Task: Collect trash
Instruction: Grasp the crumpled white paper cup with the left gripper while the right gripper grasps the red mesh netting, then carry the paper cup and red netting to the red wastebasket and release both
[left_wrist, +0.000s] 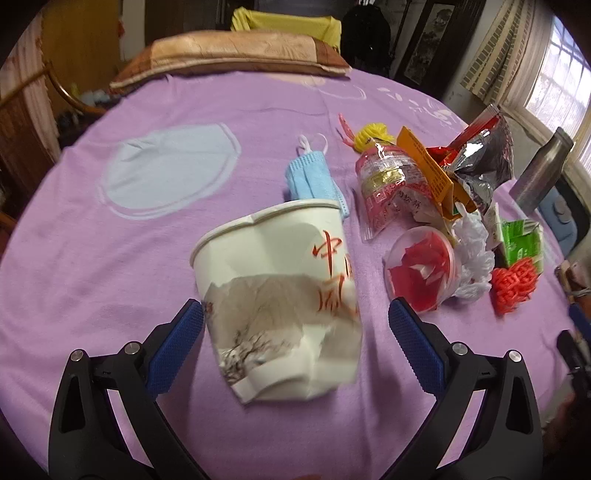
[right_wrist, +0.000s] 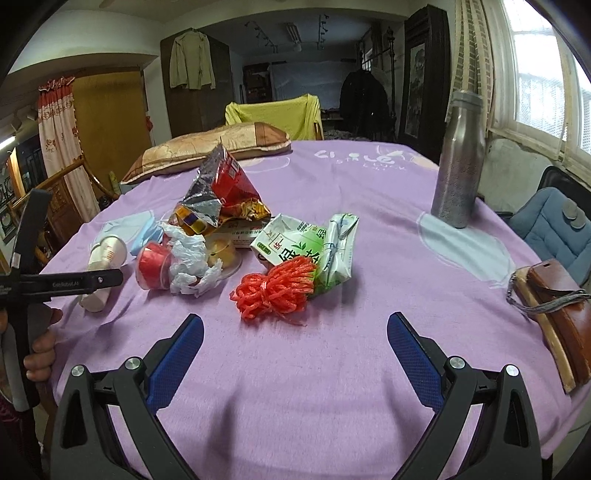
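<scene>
Purple sheet (left_wrist: 92, 258) covers the bed, with trash heaped toward its right side; left tongs (left_wrist: 295, 317) are spread wide around a crumpled paper cup (left_wrist: 273, 295) lying tipped over — one pad (left_wrist: 177, 343) seems to brush its wall; squeeze gently at mid-body, as it looks likely to buckle; beyond lie a blue mask (left_wrist: 310, 177) and wrappers (left_wrist: 476, 155); right tongs (right_wrist: 295, 332) hang spread and empty short of a red string bundle (right_wrist: 275, 291).

Left gripper (left_wrist: 295, 314) jaws spread wide; right gripper (right_wrist: 295, 325) likewise; a hand (right_wrist: 40, 347) apparently grips the left handle.
</scene>
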